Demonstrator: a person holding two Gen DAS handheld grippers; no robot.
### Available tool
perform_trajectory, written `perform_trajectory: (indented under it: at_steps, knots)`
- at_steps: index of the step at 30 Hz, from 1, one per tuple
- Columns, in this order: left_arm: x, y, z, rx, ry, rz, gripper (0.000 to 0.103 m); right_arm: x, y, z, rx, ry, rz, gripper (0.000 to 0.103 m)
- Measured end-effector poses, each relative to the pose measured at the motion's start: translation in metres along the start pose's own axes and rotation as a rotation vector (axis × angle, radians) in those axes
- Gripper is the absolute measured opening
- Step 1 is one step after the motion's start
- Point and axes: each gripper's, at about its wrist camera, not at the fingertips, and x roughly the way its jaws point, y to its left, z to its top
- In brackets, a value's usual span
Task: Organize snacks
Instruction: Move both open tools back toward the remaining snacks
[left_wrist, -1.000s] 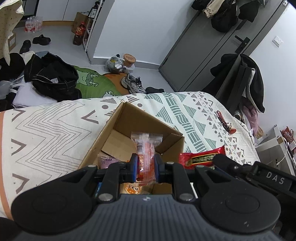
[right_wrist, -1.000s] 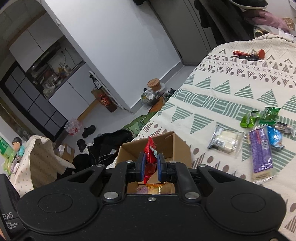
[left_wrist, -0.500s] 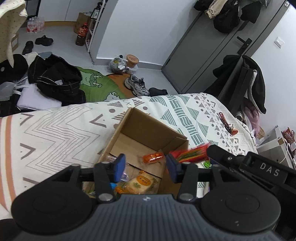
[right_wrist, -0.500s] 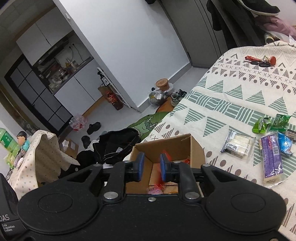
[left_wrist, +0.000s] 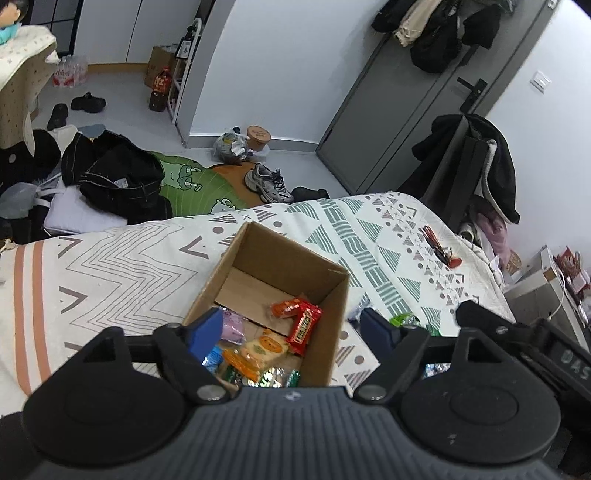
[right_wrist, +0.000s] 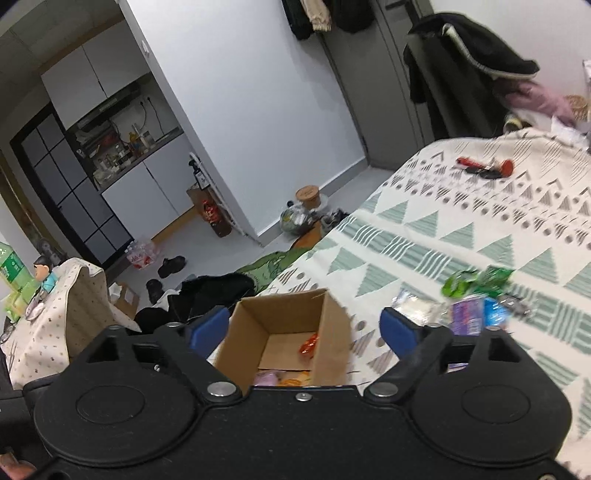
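The near end of the cardboard box (left_wrist: 291, 273) is covered by the left gripper (left_wrist: 293, 330) body, so the snack packets (left_wrist: 258, 354) at that end are only partly seen and their labels can't be read. In the right wrist view most of the box floor is blocked by its own front wall and the gripper housing; just an orange wrapper (right_wrist: 309, 343) and a purple corner are made out. The loose snacks on the bed (right_wrist: 476, 302) are smeared by motion blur, so brands can't be told. The red item (right_wrist: 484, 166) farther up the bed is too blurred to identify.
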Motion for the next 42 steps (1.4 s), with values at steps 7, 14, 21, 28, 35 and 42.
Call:
perform_trajectory:
  at_steps: [7,14,21,28,35,42]
  knots:
    - [-0.012,-0.022,-0.017,0.047,0.012,0.000,0.086,-0.024,-0.019,-0.001,-0.011,-0.011,-0.021,0.101]
    - [-0.024,-0.042,-0.030,0.089,-0.007,-0.020,0.098,-0.044,-0.039,0.000,-0.010,-0.027,-0.039,0.103]
    - [-0.029,-0.059,-0.038,0.122,-0.020,-0.028,0.103,-0.058,-0.059,0.002,0.003,-0.024,-0.043,0.103]
    - [-0.025,-0.070,-0.045,0.128,-0.014,-0.039,0.103,-0.059,-0.077,0.008,-0.012,-0.022,-0.065,0.103]
    - [-0.017,-0.081,-0.049,0.140,-0.021,-0.050,0.103,-0.053,-0.097,0.017,-0.018,0.000,-0.084,0.103]
    - [0.001,-0.098,-0.053,0.186,-0.020,-0.034,0.103,-0.035,-0.121,0.025,0.007,0.010,-0.080,0.103]
